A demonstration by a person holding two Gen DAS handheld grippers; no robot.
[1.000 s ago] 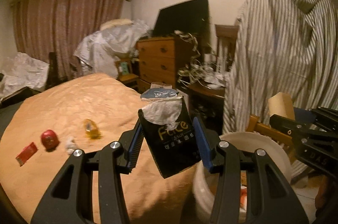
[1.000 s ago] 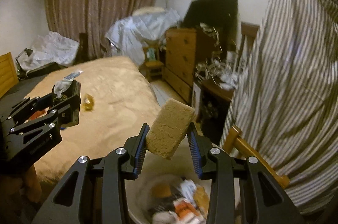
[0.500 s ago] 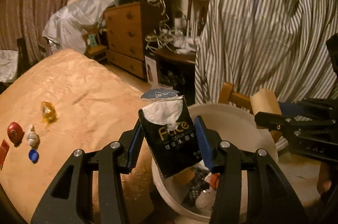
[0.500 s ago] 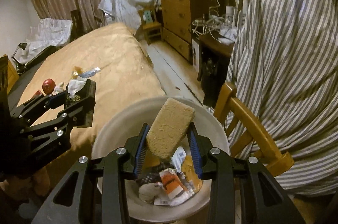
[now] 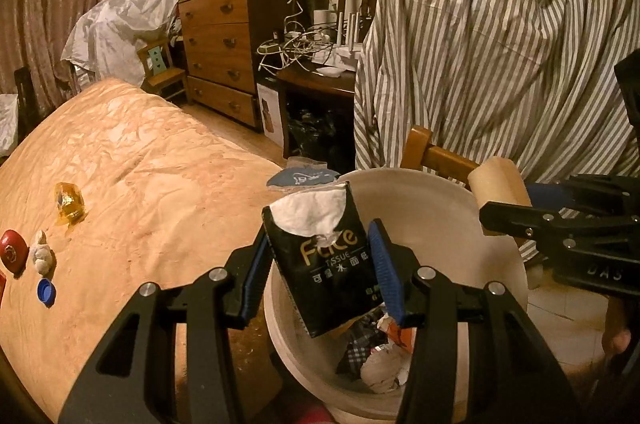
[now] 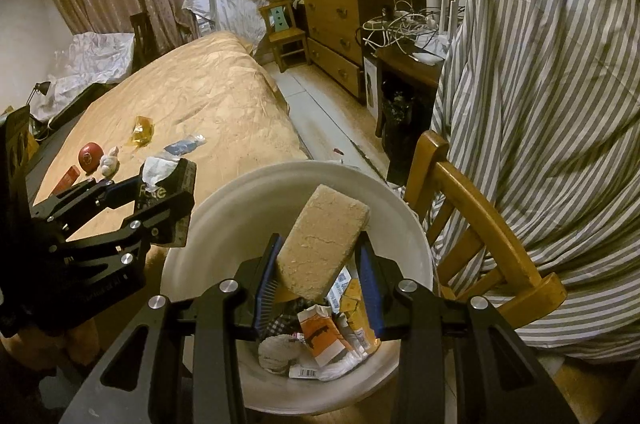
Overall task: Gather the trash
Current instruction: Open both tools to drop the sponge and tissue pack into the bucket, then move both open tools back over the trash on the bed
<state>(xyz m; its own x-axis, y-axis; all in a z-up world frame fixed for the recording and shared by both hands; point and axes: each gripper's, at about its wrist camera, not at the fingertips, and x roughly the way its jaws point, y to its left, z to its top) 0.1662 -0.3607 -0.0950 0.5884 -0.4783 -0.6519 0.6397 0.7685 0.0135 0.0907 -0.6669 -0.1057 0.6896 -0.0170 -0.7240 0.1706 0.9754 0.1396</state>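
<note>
My left gripper (image 5: 318,240) is shut on a black tissue pack (image 5: 332,284) with white tissue poking from its torn top. It hangs over the near left rim of a white bucket (image 5: 432,192). The right gripper (image 6: 319,248) is shut on a tan sponge-like block (image 6: 324,236), tilted above the bucket (image 6: 224,200). Wrappers and crumpled paper (image 6: 320,340) lie in the bucket. From the right wrist view the left gripper (image 6: 176,192) shows at the bucket's left edge. On the bed lie an amber wrapper (image 5: 70,204), a red round thing (image 5: 12,254), a white crumple (image 5: 42,256) and a blue cap (image 5: 46,290).
The tan bed (image 5: 140,184) borders the bucket on the left. A wooden chair (image 6: 472,208) draped with striped cloth (image 6: 540,104) stands close on the right. A dresser (image 6: 336,24) and a desk with tangled cables stand beyond a strip of floor. A blue wrapper (image 6: 184,144) lies on the bed.
Both grippers have swung from over the bed toward the bucket and dipped down. The bucket now fills the lower part of both views. Each grip is unchanged.
</note>
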